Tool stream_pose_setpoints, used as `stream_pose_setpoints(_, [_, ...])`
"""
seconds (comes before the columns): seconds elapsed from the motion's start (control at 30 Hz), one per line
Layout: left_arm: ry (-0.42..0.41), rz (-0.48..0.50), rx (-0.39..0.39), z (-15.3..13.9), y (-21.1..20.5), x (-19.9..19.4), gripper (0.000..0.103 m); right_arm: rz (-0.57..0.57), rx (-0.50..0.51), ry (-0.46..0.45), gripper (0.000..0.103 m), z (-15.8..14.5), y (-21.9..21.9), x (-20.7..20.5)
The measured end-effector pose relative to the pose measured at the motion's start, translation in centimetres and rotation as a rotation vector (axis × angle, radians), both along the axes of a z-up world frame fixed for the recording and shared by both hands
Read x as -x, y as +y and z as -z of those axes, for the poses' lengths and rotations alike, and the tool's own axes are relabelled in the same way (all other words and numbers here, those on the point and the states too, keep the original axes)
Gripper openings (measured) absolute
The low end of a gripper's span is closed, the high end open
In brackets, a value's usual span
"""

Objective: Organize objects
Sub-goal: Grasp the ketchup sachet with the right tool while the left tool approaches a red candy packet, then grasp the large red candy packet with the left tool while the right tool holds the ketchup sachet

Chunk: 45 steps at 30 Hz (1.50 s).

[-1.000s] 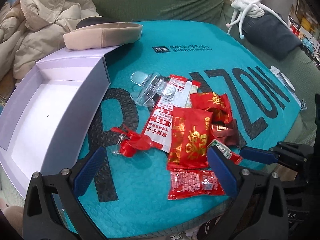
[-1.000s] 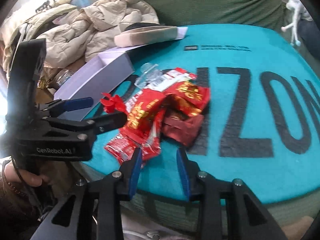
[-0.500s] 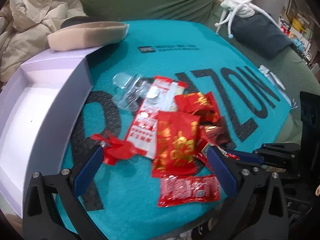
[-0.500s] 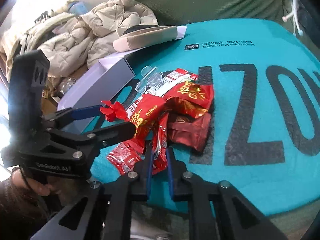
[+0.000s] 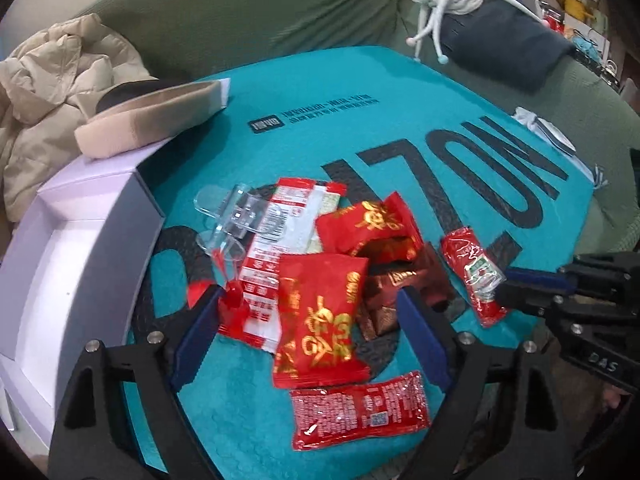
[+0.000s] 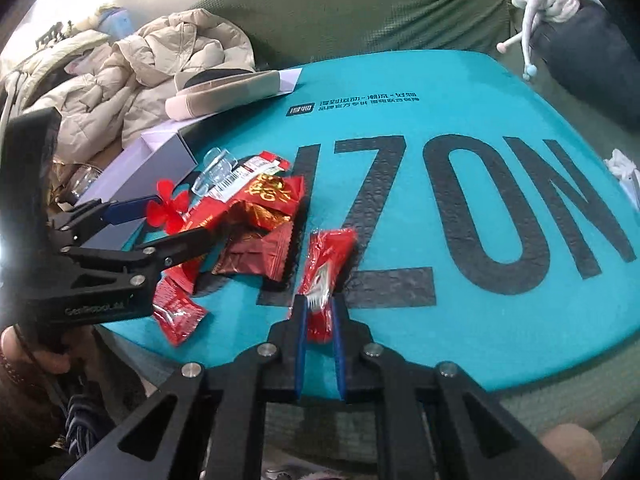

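The right gripper [image 6: 319, 312] is clamped on the near end of a slim red sachet [image 6: 326, 268], a glossy strip with a white and green label, whose long axis runs away from the fingers toward the big black letters on the teal mat [image 6: 460, 92]; in the left wrist view the same sachet [image 5: 474, 276] lies slanted, its free end pointing up and left and its lower end caught in the right gripper [image 5: 500, 292] at the mat's right edge. It sits just right of the snack pile and apart from it. The left gripper [image 5: 308, 312] has just been closing but is not yet gripping, its blue pads spread around the near side of the pile: the left pad is beside a red flower clip [image 5: 234, 308], the right pad by the dark red packets [image 5: 400, 288], and a red packet [image 5: 320, 316] with gold characters lies upright between them, its long axis pointing away from the camera. Whether the left pad touches the clip is hard to tell. Nearer the camera a flat red pouch [image 5: 358, 410] lies crosswise, clear of the fingers. Behind the pile a red-and-white packet [image 5: 280, 248] runs lengthwise, away and to the right, overlapping a clear plastic clip [image 5: 230, 216]. An open white box [image 5: 80, 264] stands along the mat's left edge, with a beige shoe [image 5: 148, 120] on its far corner.
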<state>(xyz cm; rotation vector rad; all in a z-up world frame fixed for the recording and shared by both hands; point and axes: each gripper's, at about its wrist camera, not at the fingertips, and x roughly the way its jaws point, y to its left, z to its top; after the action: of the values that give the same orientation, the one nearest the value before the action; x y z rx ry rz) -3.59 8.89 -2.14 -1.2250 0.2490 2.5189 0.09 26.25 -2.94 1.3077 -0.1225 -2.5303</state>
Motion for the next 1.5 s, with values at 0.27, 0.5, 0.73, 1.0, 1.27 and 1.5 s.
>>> stream_pose_setpoints(0.27, [-0.090, -0.039, -0.078, 1.7, -1.2, 1.0, 0.066, 0.031, -0.033, 0.061, 0.012, -0.2, -0.4, 0.4])
stream_pose_setpoints(0.5, [-0.056, -0.029, -0.041, 2.2, -1.0, 0.9, 0.058, 0.032, -0.095, 0.089, 0.063, 0.3, -1.7, 1.0])
stream_pose_setpoints(0.73, [-0.020, -0.040, -0.004, 2.2, -1.2, 0.7, 0.044, 0.052, -0.155, 0.092, 0.054, 1.3, -2.1, 1.3])
stream_pose_setpoints(1.0, [-0.033, -0.040, -0.051, 1.5, -2.0, 0.5, 0.039, 0.058, -0.142, 0.094, 0.021, 1.0, -1.1, 1.3])
stream_pose_setpoints(1.27, [0.012, -0.005, -0.096, -0.6, -2.0, -0.7, 0.039, 0.074, -0.140, 0.081, 0.009, -0.8, -1.0, 0.8])
stream_pose_setpoints(1.5, [0.033, -0.041, -0.144, -2.2, -4.3, -2.1, 0.039, 0.048, -0.117, 0.111, 0.004, -3.1, -2.5, -0.3])
